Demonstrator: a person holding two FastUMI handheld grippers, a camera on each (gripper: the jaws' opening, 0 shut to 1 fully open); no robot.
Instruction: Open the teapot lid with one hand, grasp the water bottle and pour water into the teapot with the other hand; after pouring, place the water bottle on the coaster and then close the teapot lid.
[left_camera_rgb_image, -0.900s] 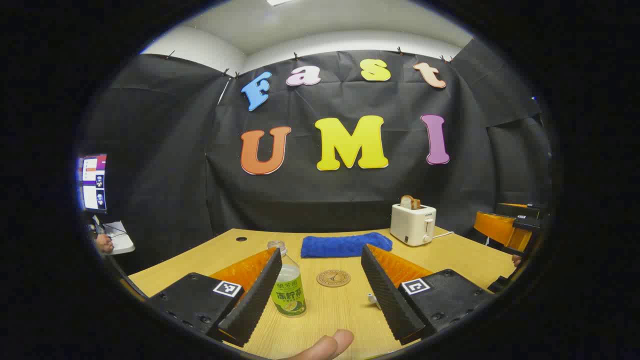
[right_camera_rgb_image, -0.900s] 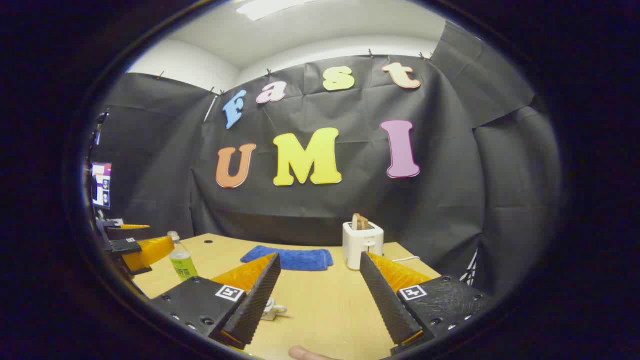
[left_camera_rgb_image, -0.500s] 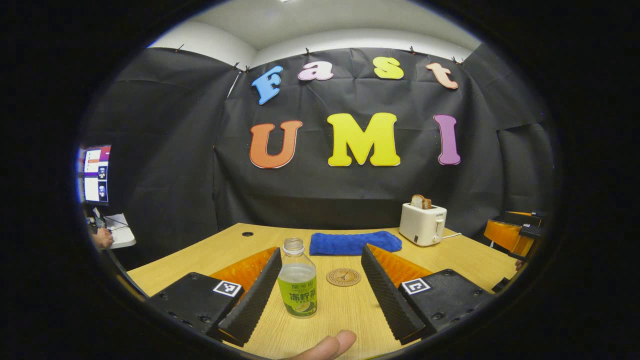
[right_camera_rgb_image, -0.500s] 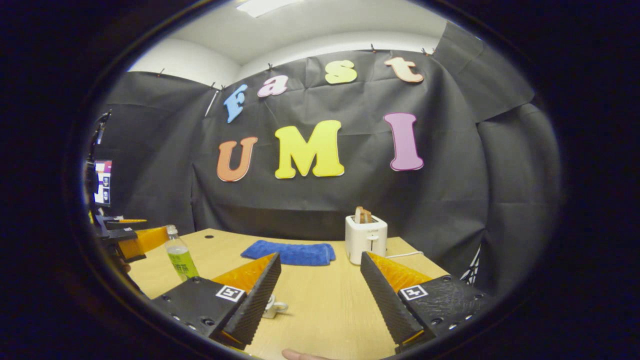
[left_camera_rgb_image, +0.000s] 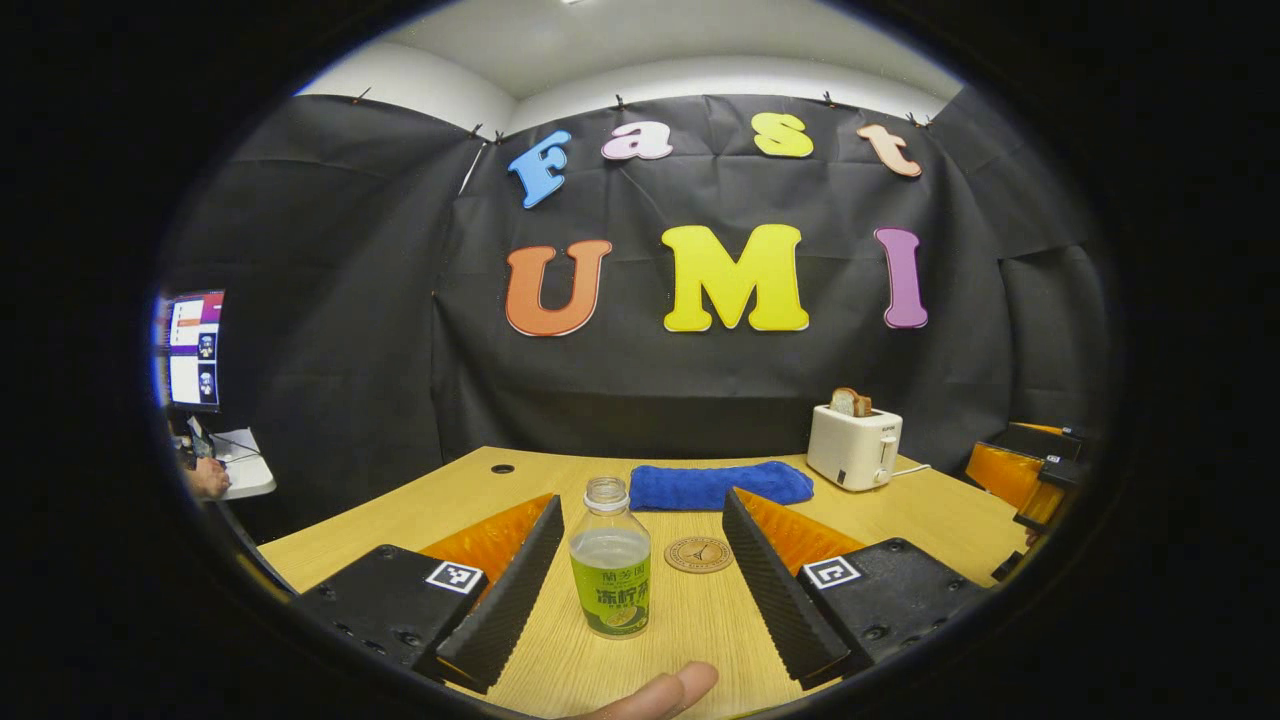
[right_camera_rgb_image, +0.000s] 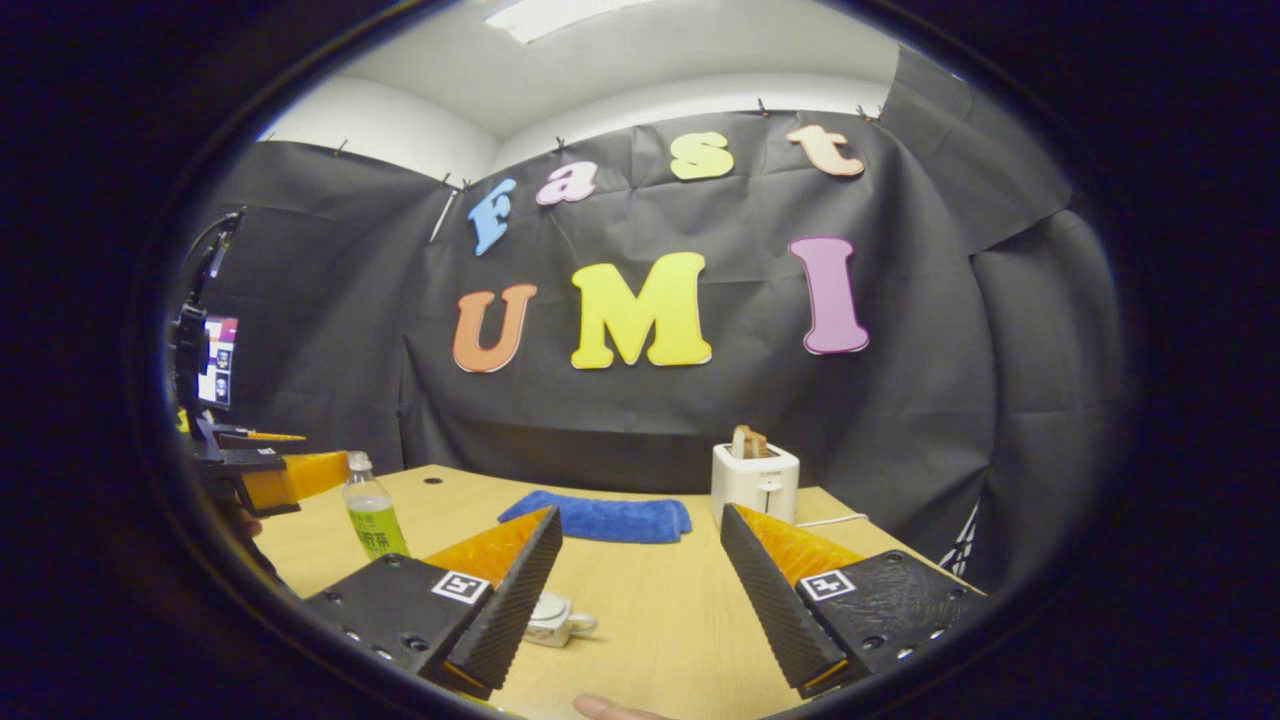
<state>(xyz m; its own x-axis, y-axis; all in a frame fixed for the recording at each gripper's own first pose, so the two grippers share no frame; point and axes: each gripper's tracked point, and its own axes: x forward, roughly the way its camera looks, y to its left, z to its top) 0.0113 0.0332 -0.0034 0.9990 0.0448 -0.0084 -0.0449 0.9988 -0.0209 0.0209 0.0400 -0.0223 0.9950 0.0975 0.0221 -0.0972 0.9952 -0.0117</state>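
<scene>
Standing upright between the wide-open fingers of the left gripper (left_camera_rgb_image: 640, 590), the water bottle (left_camera_rgb_image: 611, 585) touches neither; the coaster (left_camera_rgb_image: 699, 554) lies just beyond. Right gripper (right_camera_rgb_image: 640, 590) gapes too, white teapot (right_camera_rgb_image: 556, 618) beside its left finger on the wooden table (right_camera_rgb_image: 650, 640).

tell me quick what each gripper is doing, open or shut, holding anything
Left gripper: open, water bottle between its fingers, ungripped.
Right gripper: open, holding nothing.
</scene>
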